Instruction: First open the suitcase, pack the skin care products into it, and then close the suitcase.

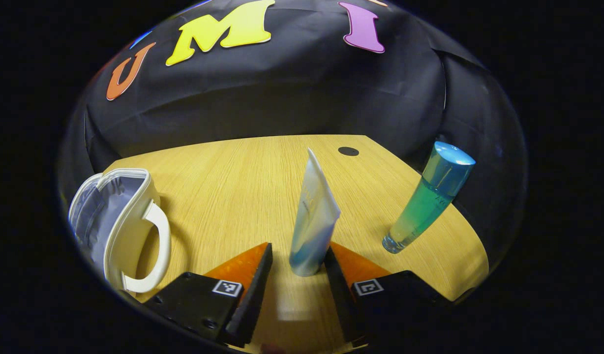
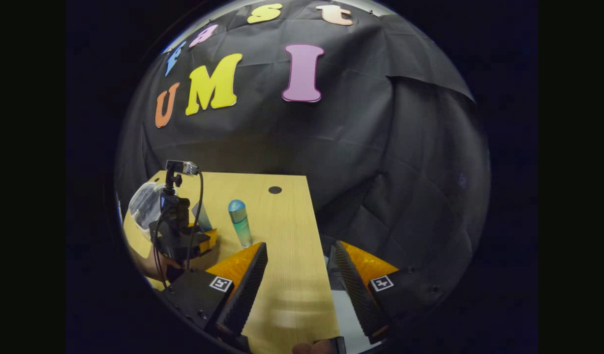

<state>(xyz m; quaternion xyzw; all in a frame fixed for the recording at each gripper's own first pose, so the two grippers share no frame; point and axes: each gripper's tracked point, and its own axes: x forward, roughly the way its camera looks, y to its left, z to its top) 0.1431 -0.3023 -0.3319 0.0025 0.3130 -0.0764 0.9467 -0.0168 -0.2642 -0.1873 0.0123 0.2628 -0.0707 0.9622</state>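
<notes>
A white and blue tube point(image 1: 313, 216) stands cap down on the wooden table point(image 1: 243, 182), right between the fingers of my left gripper point(image 1: 298, 250). The gripper is open: its right finger is at the tube's base and a gap shows on the left side. A blue-green bottle point(image 1: 430, 196) stands upright to the right of the tube. At the left edge the small white suitcase point(image 1: 115, 221) lies open, showing its grey lining and handle. My right gripper point(image 2: 297, 265) is open and holds nothing, hovering over the table's right edge. From there the left gripper point(image 2: 206, 235), tube point(image 2: 201, 216), bottle point(image 2: 240, 221) and suitcase point(image 2: 144, 204) show farther off.
A dark round hole point(image 1: 348, 151) sits near the table's back edge. The table's right edge point(image 2: 317, 246) drops off just under my right gripper. A hand point(image 2: 149, 265) holds the left gripper, which carries a small camera mount point(image 2: 181, 168) and cable.
</notes>
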